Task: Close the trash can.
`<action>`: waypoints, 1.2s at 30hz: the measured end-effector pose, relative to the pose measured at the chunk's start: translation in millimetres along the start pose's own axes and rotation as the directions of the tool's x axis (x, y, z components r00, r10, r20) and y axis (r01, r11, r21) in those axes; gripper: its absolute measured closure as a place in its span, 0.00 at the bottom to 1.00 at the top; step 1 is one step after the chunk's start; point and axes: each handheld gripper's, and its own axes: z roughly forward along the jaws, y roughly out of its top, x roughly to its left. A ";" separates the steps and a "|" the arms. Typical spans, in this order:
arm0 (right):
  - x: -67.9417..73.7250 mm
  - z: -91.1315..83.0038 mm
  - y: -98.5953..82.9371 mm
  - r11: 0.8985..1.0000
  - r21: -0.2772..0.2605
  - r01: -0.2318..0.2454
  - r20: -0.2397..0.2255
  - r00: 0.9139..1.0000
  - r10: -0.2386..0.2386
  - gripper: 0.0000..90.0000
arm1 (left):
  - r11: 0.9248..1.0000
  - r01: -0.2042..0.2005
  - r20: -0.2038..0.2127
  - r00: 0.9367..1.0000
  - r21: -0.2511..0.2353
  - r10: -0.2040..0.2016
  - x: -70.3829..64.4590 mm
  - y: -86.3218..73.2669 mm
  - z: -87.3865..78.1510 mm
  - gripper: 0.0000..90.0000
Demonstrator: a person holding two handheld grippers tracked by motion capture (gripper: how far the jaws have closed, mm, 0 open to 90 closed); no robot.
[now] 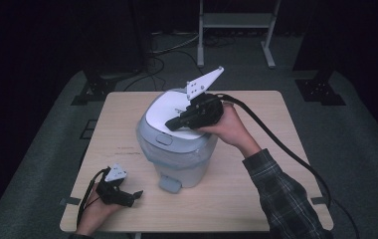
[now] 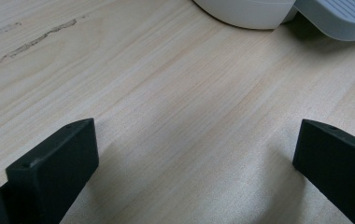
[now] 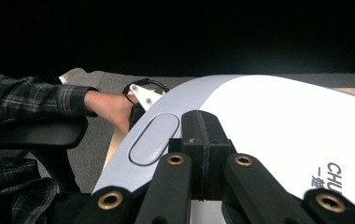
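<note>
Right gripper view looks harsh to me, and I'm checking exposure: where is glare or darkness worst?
Right gripper view: the bin lid glares white under a black background. High view: dim surroundings, lit table. Left gripper view: evenly lit, soft shadows.

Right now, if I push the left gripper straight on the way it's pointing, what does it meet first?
Most likely the grey foot pedal at the base of the pedal bin. The left gripper lies low on the table, jaws wide open, with bare wood ahead until there; depth is hard to judge.
</note>
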 end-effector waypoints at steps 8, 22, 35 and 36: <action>4.9 3.6 -1.3 0.999 0.021 0.028 0.038 0.999 -0.029 1.00 | 1.000 0.000 -0.001 1.000 0.000 0.000 0.1 0.0 0.1 0.00; -0.9 -26.9 -12.6 0.995 -0.092 -0.026 0.044 0.999 0.030 0.90 | 1.000 0.000 0.000 1.000 0.000 0.000 0.4 0.4 0.4 0.00; 10.4 -81.0 -46.7 0.993 -0.098 -0.062 0.212 0.974 0.082 0.55 | 1.000 0.000 0.000 1.000 0.000 0.000 0.3 0.4 0.4 0.00; 11.5 -83.3 -50.5 0.994 -0.095 -0.061 0.223 0.972 0.081 0.52 | 1.000 0.000 0.000 1.000 0.000 0.000 0.3 0.4 0.4 0.00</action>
